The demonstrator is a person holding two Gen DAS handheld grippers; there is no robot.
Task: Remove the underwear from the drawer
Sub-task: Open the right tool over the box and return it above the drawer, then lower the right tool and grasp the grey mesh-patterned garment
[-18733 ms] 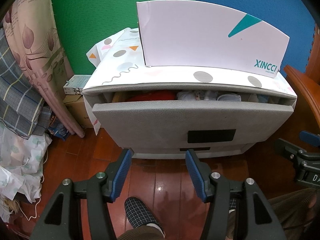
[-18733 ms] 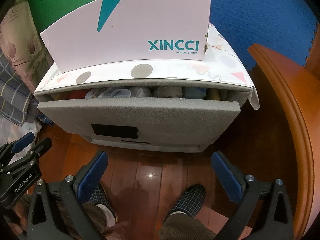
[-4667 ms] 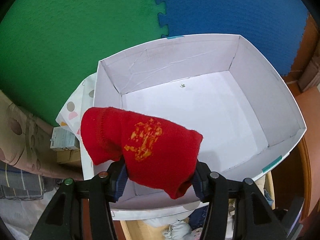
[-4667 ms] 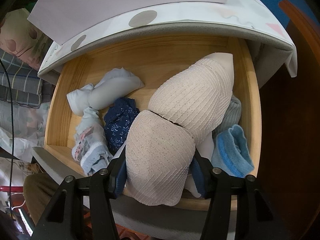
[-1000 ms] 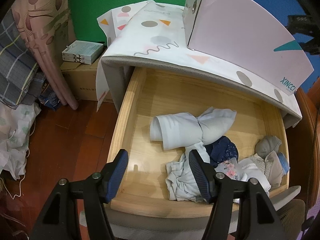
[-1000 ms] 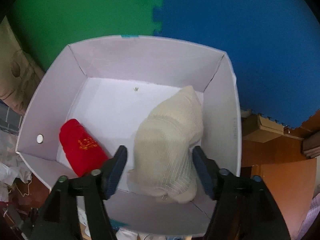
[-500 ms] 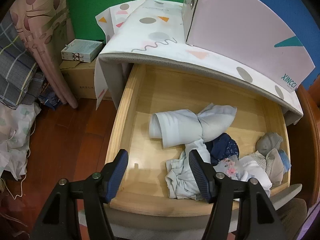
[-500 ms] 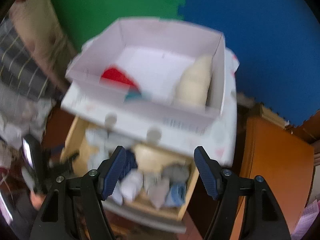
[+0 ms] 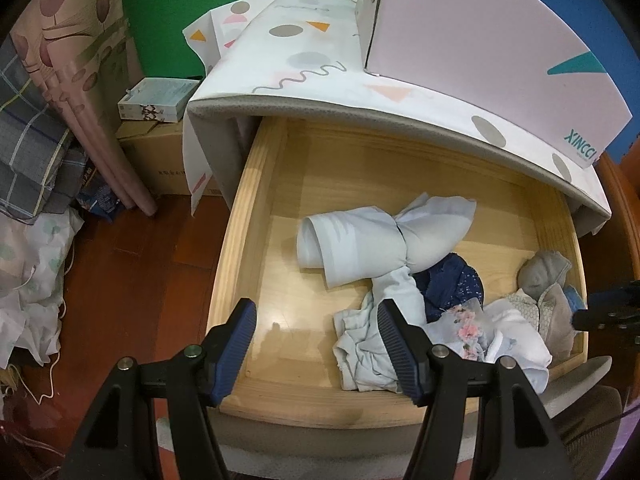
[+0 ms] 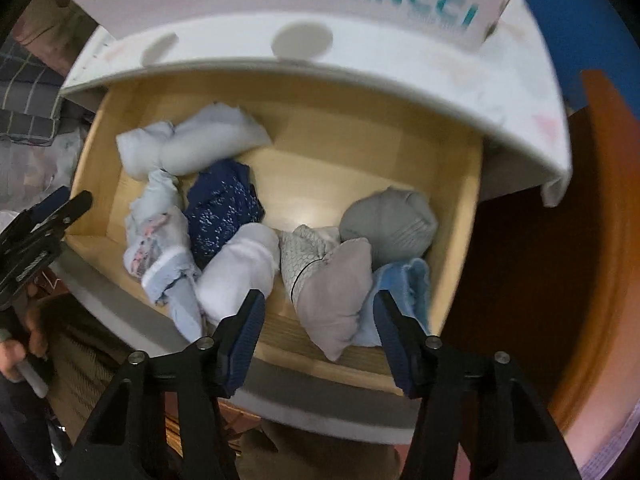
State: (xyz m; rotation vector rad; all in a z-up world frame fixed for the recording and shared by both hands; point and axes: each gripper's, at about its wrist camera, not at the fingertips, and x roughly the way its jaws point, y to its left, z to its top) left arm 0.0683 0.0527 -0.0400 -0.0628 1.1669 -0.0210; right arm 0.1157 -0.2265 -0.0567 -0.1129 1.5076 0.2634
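Underwear lay in loose rolls and bundles inside the pulled-out wooden drawer [image 9: 256, 184], crowded toward its front and right side while the back and left of the floor stayed bare. A pale blue rolled piece [image 9: 360, 240] sat near the middle, with a navy patterned piece [image 10: 224, 208] just beside it and a floral light piece [image 9: 464, 328] at the front. Further right were a white roll [image 10: 240, 268], a grey ball [image 10: 388, 220], a beige-grey folded piece [image 10: 336, 288] and a blue terry piece [image 10: 404, 280] against the right wall.

The left gripper [image 9: 314, 344] hung over the drawer's front left corner, its fingers [image 9: 236, 344] moderately apart and holding nothing; bare wood showed between them, and the right finger overlapped the edge of a crumpled pale piece in the view.

The right gripper [image 10: 318, 328] pointed down over the front right of the drawer. Its fingers had just been closing, yet they gripped nothing: the beige-grey piece lay below, framed between them, with clear gaps on both sides. That view was blurred.

A white XINCCI shoe box [image 9: 480, 52] stood on the patterned cloth [image 9: 288, 60] covering the cabinet top. A hand [image 10: 16, 352] showed at the left edge of the right wrist view.
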